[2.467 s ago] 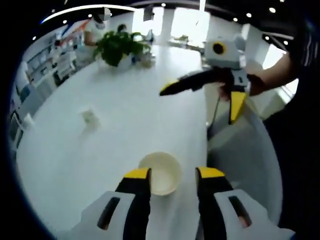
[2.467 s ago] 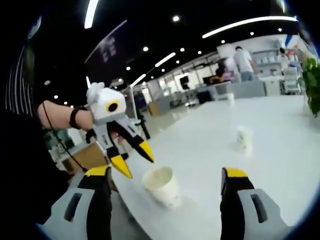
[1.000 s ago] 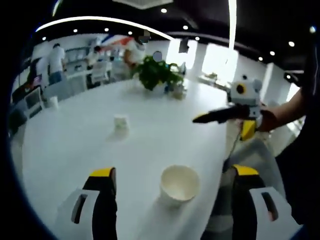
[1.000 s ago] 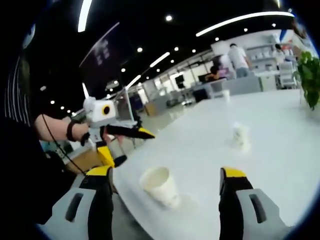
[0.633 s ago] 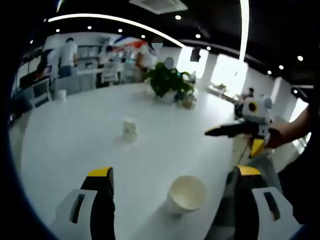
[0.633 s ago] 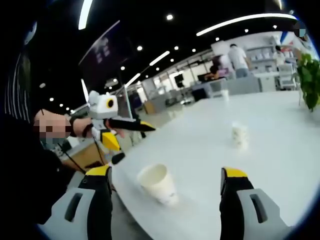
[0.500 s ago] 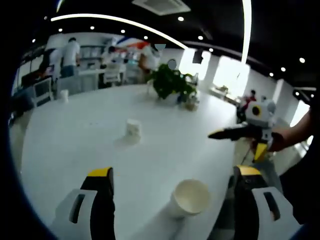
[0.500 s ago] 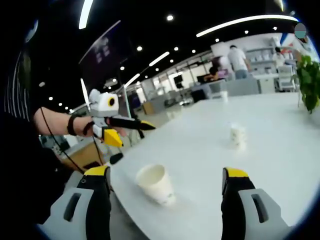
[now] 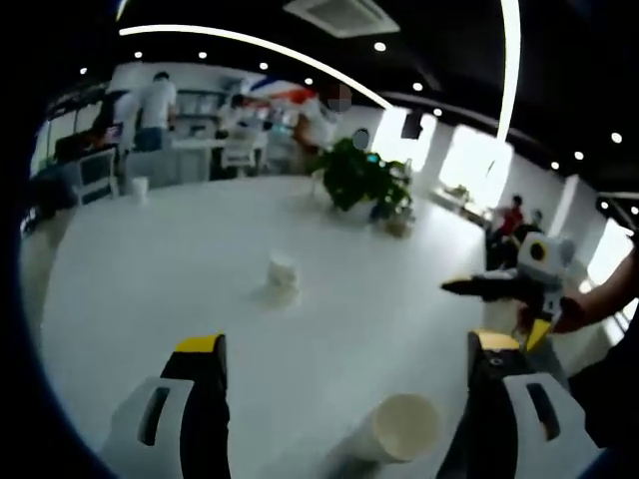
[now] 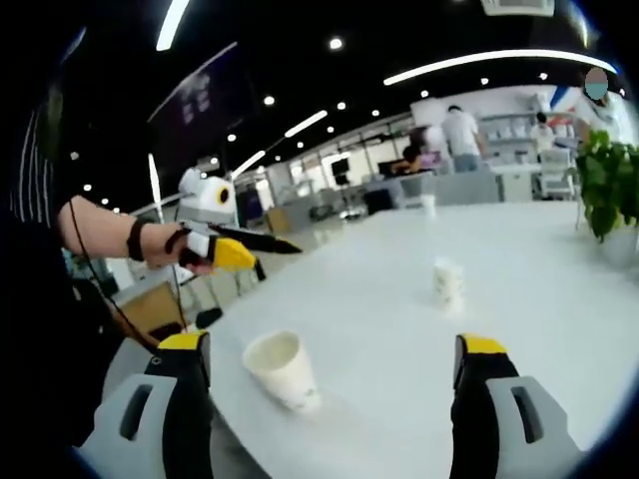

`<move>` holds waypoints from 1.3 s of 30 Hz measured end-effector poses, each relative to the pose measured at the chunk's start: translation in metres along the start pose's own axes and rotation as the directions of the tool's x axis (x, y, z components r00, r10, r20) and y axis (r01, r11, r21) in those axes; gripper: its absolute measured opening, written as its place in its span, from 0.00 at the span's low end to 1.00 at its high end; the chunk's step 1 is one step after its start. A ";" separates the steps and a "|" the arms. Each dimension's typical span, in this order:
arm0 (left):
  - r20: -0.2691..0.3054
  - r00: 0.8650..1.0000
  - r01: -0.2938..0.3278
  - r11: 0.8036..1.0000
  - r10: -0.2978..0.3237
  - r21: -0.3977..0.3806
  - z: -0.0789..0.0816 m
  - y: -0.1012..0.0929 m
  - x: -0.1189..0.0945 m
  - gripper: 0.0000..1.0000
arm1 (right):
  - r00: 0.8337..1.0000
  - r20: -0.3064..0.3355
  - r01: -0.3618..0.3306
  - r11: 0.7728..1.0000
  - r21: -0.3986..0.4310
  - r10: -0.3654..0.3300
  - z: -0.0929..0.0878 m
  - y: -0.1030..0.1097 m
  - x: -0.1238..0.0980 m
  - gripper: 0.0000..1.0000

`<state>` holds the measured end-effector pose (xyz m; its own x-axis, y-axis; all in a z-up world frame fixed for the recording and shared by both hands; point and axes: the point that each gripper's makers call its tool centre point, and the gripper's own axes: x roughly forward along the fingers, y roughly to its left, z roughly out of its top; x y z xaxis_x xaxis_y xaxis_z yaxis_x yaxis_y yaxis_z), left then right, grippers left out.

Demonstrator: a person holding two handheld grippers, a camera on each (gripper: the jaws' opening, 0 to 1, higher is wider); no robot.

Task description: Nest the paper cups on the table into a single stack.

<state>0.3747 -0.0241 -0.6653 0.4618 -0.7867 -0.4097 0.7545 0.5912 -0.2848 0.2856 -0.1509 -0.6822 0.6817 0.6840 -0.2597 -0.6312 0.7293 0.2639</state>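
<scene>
A white paper cup [image 9: 404, 429] [image 10: 280, 371] stands mouth up near the table's front edge. It sits low between the jaws in both views, and neither gripper touches it. A second white cup [image 9: 283, 279] [image 10: 447, 284] stands farther out, mid-table. My left gripper [image 9: 347, 344] is open, its jaws wide apart and empty; it also hangs off the table's edge [image 10: 225, 244] in a hand. My right gripper [image 10: 333, 346] is open and empty too. It appears beyond the table's right edge [image 9: 514, 284], held in a hand.
The big white table [image 9: 150, 289] [image 10: 559, 299] carries a potted plant [image 9: 359, 180] [image 10: 609, 180] at its far end. Another small cup [image 9: 138, 187] [image 10: 427, 206] stands at the far edge. People stand at desks behind. A dark sleeve [image 10: 50, 329] fills the left of the right gripper view.
Both cameras have tilted up and drawn back, so the near cup now sits lower in both views. The cups themselves have not moved. Both grippers stay open.
</scene>
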 end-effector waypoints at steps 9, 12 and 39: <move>0.021 0.999 -0.042 0.998 0.043 -0.054 0.012 0.017 0.015 1.00 | 0.996 0.026 0.092 0.994 -0.054 -0.090 0.003 -0.021 -0.008 1.00; 0.030 0.998 -0.053 0.997 0.055 -0.062 0.018 0.023 0.023 1.00 | 0.995 0.020 0.103 0.994 -0.038 -0.102 0.000 -0.028 -0.008 1.00; 0.031 0.995 -0.095 0.993 0.098 -0.075 0.018 0.065 0.148 0.97 | 0.993 -0.008 0.121 0.990 0.070 -0.121 -0.031 -0.078 0.000 0.97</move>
<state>0.5009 -0.1054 -0.7288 0.5476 -0.7300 -0.4089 0.6698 0.6753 -0.3087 0.3231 -0.2073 -0.7315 0.7501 0.5907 -0.2975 -0.5164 0.8041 0.2945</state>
